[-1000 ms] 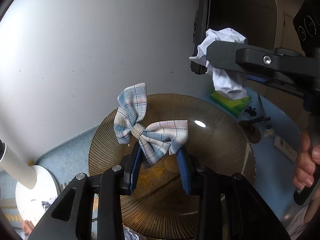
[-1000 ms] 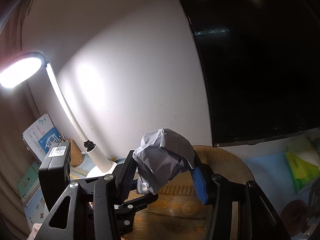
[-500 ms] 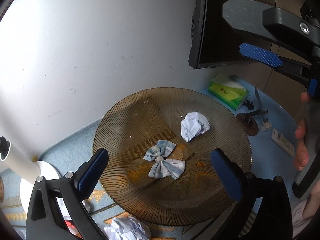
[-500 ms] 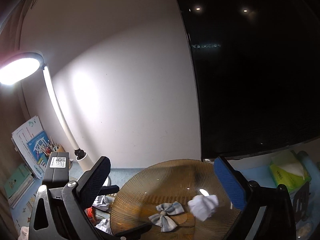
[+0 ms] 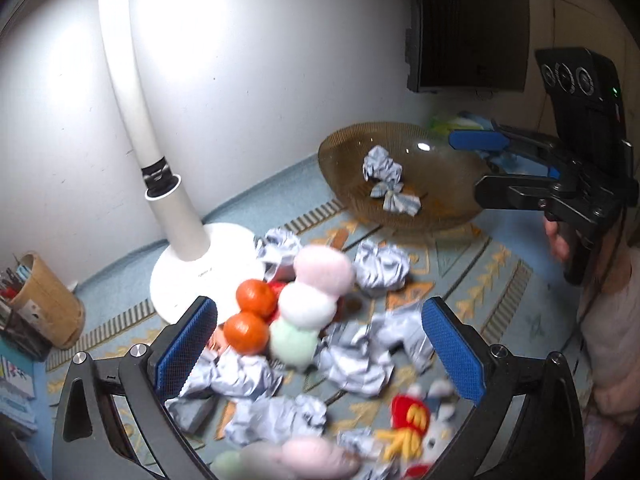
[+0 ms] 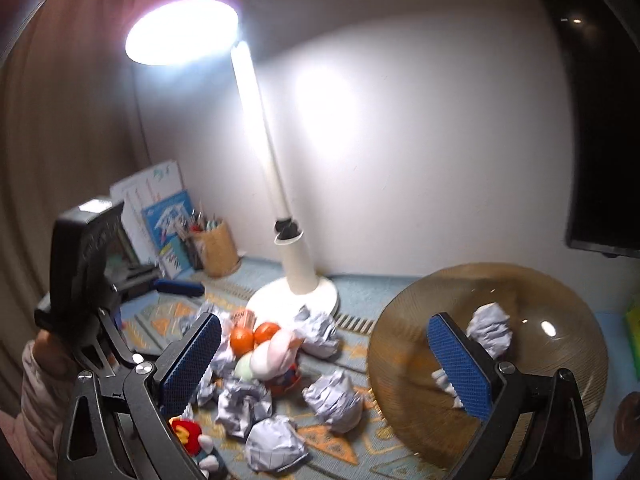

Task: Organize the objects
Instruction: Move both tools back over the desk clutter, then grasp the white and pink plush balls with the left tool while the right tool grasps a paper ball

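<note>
The left wrist view looks steeply down between its own blue pads, close over a heap of crumpled paper balls (image 5: pixel 380 268), blurred at the near edge. The right wrist view sits farther right and tilts less, taking in more wall and the lit lamp (image 6: pixel 296 268). Both share the heap, the lamp base and the brown glass plate (image 5: pixel 344 184), probably from similar height.

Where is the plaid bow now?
In the left wrist view, the plaid bow lies inside the brown glass bowl, upper right, just below a crumpled paper ball.
</note>
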The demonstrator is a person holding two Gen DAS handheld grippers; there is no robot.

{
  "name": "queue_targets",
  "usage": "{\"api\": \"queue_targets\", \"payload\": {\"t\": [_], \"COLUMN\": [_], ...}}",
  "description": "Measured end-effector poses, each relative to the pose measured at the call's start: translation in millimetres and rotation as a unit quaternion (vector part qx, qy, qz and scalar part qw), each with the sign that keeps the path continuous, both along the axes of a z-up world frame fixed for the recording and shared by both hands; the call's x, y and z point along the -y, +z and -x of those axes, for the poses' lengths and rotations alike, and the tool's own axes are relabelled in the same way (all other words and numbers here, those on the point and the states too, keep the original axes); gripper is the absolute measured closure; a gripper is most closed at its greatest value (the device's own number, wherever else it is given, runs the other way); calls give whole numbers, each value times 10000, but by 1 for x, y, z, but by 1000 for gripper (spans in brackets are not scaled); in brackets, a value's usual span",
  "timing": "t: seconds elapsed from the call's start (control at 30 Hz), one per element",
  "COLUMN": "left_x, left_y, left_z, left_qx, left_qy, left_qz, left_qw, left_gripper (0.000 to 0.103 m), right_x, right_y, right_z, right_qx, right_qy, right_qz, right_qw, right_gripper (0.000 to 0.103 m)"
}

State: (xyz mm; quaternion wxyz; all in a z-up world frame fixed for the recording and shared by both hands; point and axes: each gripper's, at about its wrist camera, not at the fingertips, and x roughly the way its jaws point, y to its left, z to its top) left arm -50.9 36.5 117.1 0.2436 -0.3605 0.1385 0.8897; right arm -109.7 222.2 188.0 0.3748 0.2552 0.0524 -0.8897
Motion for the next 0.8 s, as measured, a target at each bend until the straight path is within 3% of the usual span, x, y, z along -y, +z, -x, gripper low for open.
{"api": "queue_targets", "payload": {"t": [0.07,0.17,0.27,0.3,0.37,0.63,0.8], "left_x": [16,36,48,51,60,80,80], "left_y": [-16,-42,-62,-65,-64,-71,-82], "left_z": [-10,-13,-7,-6,-9,-12,1], "left_qx": [79,315,855,943,1003,1226,1394], "left_qy": [-116,-128,-275,-268,-273,-189,-62], "left_qz": [351,586,241,179,-124,-749,-1029], "left_qw": [9993,9977,9957,9950,9945,9894,9849], "left_gripper": [0,0,0,0,0,0,0], "right_x": [20,37,44,44,45,52,57], "right_y": [-18,-52,-88,-93,-99,-103,-130], "right_z": [-10,-1,14,12,10,-7,9], "right_qx": [34,600,1138,1122,1202,1332,1744], "right_qy": [222,321,207,205,245,580,228], "right_qz": [-334,-593,-803,-902,-964,-1295,-1398], "right_qw": [9992,9959,9900,9894,9878,9809,9744], "right_gripper": [0,0,0,0,0,0,0]}}
